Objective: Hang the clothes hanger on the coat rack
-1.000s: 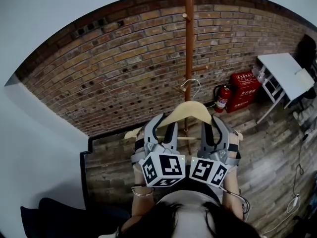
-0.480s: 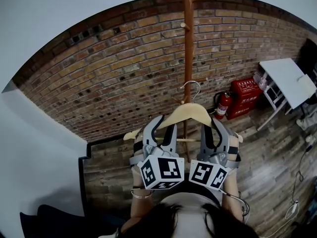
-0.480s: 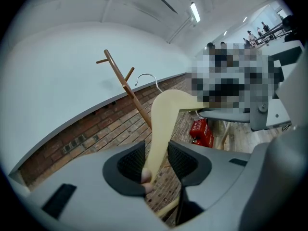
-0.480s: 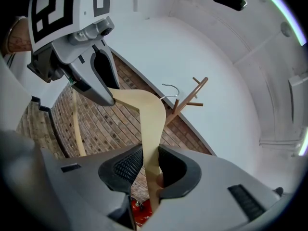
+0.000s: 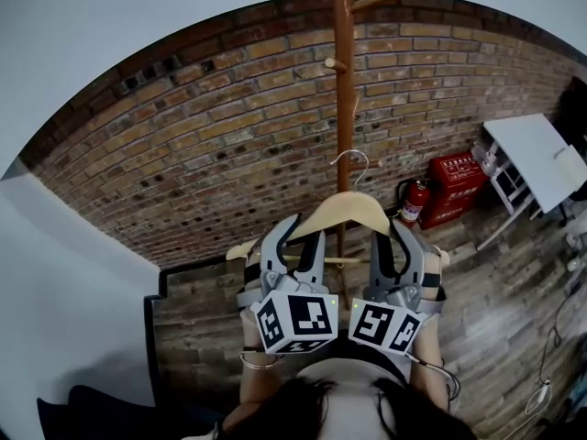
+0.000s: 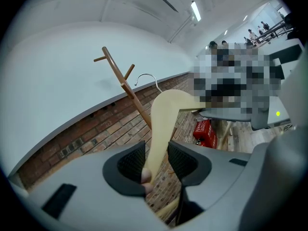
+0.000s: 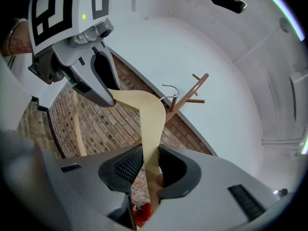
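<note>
Wooden clothes hanger [image 5: 341, 211]: held aloft before the coat rack [image 5: 342, 81], its metal hook [image 5: 351, 159] just beside the pole, brick wall [image 5: 211, 136] behind. Left hand-held gripper [image 5: 298, 236] and right hand-held gripper [image 5: 394, 236]: each clamped on one hanger arm.

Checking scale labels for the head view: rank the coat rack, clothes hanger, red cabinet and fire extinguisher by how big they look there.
1. coat rack, longest span
2. clothes hanger, though it is nearer the camera, which inflates it
3. red cabinet
4. fire extinguisher, smallest
</note>
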